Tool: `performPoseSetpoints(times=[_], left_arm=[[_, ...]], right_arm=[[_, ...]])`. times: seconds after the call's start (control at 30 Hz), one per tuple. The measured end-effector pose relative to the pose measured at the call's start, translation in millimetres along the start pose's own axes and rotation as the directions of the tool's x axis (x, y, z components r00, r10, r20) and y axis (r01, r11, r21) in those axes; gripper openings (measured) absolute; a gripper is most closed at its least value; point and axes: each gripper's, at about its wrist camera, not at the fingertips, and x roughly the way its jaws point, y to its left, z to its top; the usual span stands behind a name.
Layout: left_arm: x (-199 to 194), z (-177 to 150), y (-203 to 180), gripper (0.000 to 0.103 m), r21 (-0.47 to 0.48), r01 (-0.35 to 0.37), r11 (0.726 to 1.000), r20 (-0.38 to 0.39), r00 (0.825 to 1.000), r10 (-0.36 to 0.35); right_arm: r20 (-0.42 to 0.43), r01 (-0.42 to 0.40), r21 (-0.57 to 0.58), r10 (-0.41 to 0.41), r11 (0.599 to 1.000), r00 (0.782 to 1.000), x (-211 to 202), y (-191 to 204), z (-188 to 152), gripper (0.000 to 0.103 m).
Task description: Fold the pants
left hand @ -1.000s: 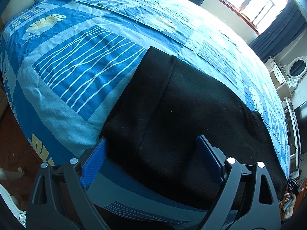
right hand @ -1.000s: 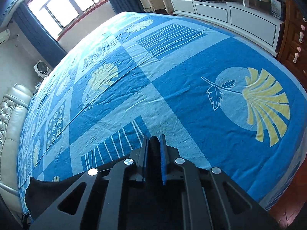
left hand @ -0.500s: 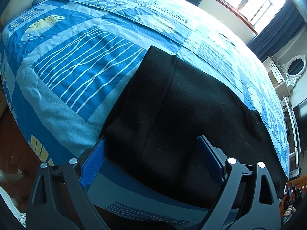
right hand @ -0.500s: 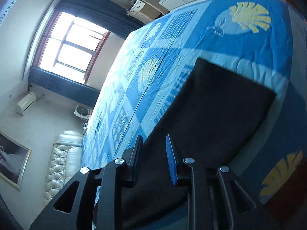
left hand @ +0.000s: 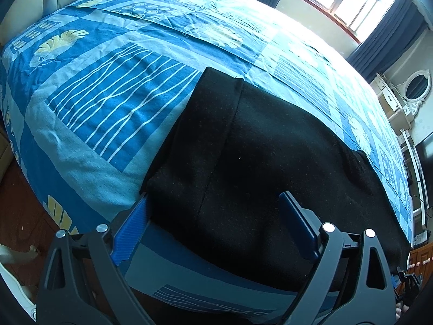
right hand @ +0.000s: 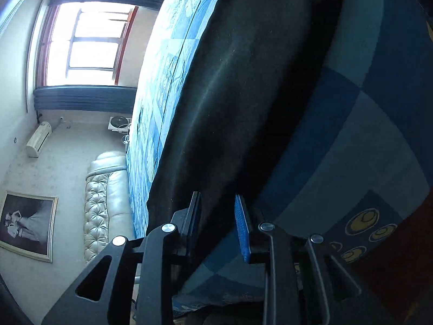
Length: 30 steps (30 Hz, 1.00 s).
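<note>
Pants (left hand: 270,162) on blue patterned bedspread (left hand: 113,103)

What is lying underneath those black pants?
The black pants lie on a bedspread in blue patchwork, showing all around them. Its pattern directly beneath the pants is covered, and any mattress under it cannot be seen.

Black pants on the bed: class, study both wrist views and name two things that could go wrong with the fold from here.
1. The pants lie near the bed's edge, so a tug might drag them off.
2. The left hand-held gripper is wide open over the cloth, and the right hand-held gripper is only partly open at the pants' edge; a grab now might catch one layer or the bedspread too.
</note>
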Motion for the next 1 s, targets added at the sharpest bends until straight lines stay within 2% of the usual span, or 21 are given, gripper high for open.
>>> performPoseSetpoints(times=[0.07,0.2,0.23,0.33,0.37,0.53,0.73,0.83,0.9,0.93,1.0], left_arm=[[-1.0,0.2,0.4,0.093,-0.014,0.006,1.0,-0.001,1.0,-0.006],[-3.3,-0.6,1.0,0.093,-0.028,0.016,0.999,-0.001,1.0,-0.016],[-3.5,-0.7,0.7,0.093,-0.028,0.017,0.999,0.0,1.0,-0.017],[-3.5,-1.6,-1.2,0.093,-0.022,0.01,1.0,0.001,1.0,-0.01],[-3.3,-1.8,-1.9,0.093,-0.017,0.006,1.0,0.002,1.0,-0.006],[-2.5,-2.6,-3.8,0.093,0.001,-0.004,1.0,0.005,1.0,0.004],[-2.4,-2.8,-4.7,0.093,0.013,-0.014,1.0,0.012,1.0,0.014],[-9.0,-2.2,-7.9,0.093,0.023,-0.018,1.0,0.043,0.999,0.017],[-13.6,-1.6,-12.0,0.093,0.044,-0.022,0.999,0.065,0.998,0.019],[-15.0,-1.5,-14.5,0.093,0.059,-0.026,0.998,0.073,0.997,0.021],[-16.3,-2.2,-19.9,0.093,0.092,-0.037,0.995,0.087,0.996,0.029]], right_arm=[[0.005,-0.02,0.025,0.02,0.999,1.0,3.5,-1.9,0.0,0.034],[0.039,-0.006,0.009,0.005,1.0,0.999,4.3,4.9,-8.5,0.034],[0.037,0.003,-0.009,-0.003,1.0,0.999,3.3,7.1,-11.9,0.033],[0.025,0.033,-0.052,-0.032,0.998,0.999,5.6,15.3,-15.6,0.012],[0.028,0.043,-0.052,-0.042,0.998,0.999,5.1,15.6,-17.6,0.01],[0.02,0.022,-0.018,-0.021,1.0,1.0,5.3,2.6,-18.5,0.006],[0.005,0.009,-0.037,-0.008,0.999,1.0,1.2,-3.2,-16.4,0.006],[-0.018,0.016,-0.074,-0.017,0.997,1.0,-13.5,3.8,-12.6,0.009],[-0.006,0.034,-0.163,-0.036,0.986,0.999,-33.4,15.5,-4.5,0.011],[0.018,0.055,-0.221,-0.053,0.974,0.998,-45.9,23.0,1.4,0.016],[0.111,0.116,-0.318,-0.085,0.941,0.99,-76.8,35.2,19.2,0.034]])
